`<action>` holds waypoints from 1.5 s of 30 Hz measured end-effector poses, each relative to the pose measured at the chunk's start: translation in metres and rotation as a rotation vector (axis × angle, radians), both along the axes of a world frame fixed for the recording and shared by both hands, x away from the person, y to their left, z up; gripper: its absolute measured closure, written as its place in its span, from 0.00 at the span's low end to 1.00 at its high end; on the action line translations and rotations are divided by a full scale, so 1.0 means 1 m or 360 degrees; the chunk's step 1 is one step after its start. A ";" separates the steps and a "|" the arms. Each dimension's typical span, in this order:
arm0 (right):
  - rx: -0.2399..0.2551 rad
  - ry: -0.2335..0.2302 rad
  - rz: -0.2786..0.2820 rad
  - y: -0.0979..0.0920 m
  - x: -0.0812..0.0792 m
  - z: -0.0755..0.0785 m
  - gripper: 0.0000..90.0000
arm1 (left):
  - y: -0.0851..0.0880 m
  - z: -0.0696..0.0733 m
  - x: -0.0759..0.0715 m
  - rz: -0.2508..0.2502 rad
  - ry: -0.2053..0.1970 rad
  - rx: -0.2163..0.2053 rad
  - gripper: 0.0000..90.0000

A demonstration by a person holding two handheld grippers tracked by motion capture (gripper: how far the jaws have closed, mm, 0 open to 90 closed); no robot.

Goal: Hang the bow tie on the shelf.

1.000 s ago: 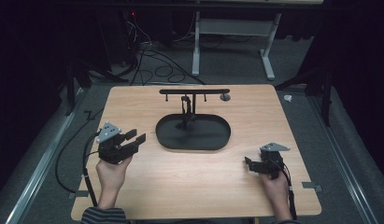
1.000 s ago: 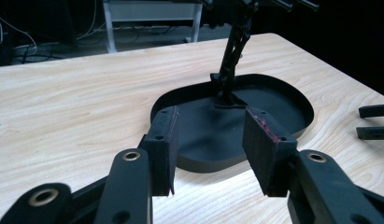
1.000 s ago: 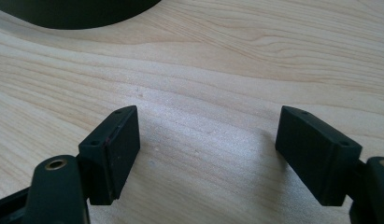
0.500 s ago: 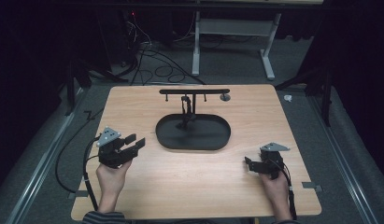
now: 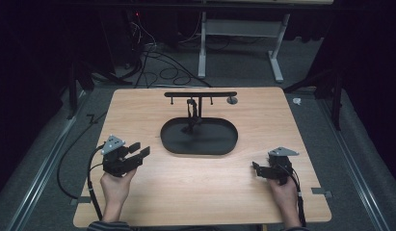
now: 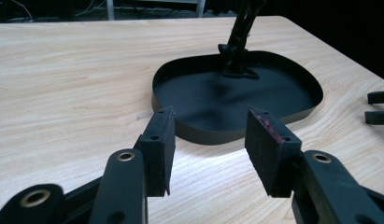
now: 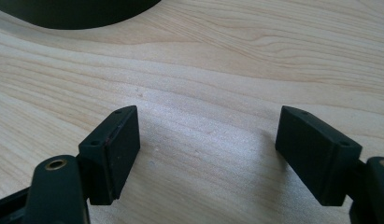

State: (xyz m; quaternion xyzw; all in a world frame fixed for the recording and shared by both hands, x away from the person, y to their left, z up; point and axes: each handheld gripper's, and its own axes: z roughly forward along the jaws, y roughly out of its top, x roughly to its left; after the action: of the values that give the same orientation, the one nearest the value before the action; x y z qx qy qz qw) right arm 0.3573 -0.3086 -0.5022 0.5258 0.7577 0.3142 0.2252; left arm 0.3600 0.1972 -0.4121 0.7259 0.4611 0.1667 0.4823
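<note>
A black oval tray (image 5: 210,145) lies at the middle of the wooden table, and a black T-shaped stand (image 5: 200,95) rises from its far end. My left gripper (image 5: 139,150) is held near the table's left front, open and empty, its jaws aimed at the tray (image 6: 189,128). The stand's post (image 6: 238,42) shows beyond the jaws in the left gripper view. My right gripper (image 5: 256,168) rests low at the right front, open with nothing between its jaws. Bare wood lies under the right gripper (image 7: 206,135), with the tray's edge (image 7: 73,16) at the top left.
The wooden table (image 5: 152,195) has bare wood in front of the tray. A small round grey piece (image 5: 231,100) sits by the stand's right end. Cables (image 5: 89,178) trail from the grippers. Beyond the table stand a white frame (image 5: 241,29) and floor cables.
My left gripper has drifted back toward the table's front edge, away from the tray. The right gripper has stayed put.
</note>
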 end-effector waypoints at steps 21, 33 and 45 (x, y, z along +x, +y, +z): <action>-0.0001 0.0000 -0.0001 0.000 0.000 0.000 0.26 | -0.002 -0.032 0.001 0.0027 0.0128 0.0006 0.58; -0.0001 -0.0001 0.0000 0.000 0.000 0.000 0.26 | -0.006 -0.047 0.003 0.0040 0.0174 0.0042 0.58; -0.0001 -0.0001 0.0000 0.000 0.000 0.000 0.26 | -0.008 -0.056 0.006 0.0049 0.0199 0.0054 0.58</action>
State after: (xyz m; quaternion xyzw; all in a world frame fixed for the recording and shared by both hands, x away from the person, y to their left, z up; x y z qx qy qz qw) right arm 0.3573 -0.3086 -0.5023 0.5256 0.7577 0.3141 0.2257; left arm 0.3664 0.1890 -0.4677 0.7358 0.4986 0.1361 0.4377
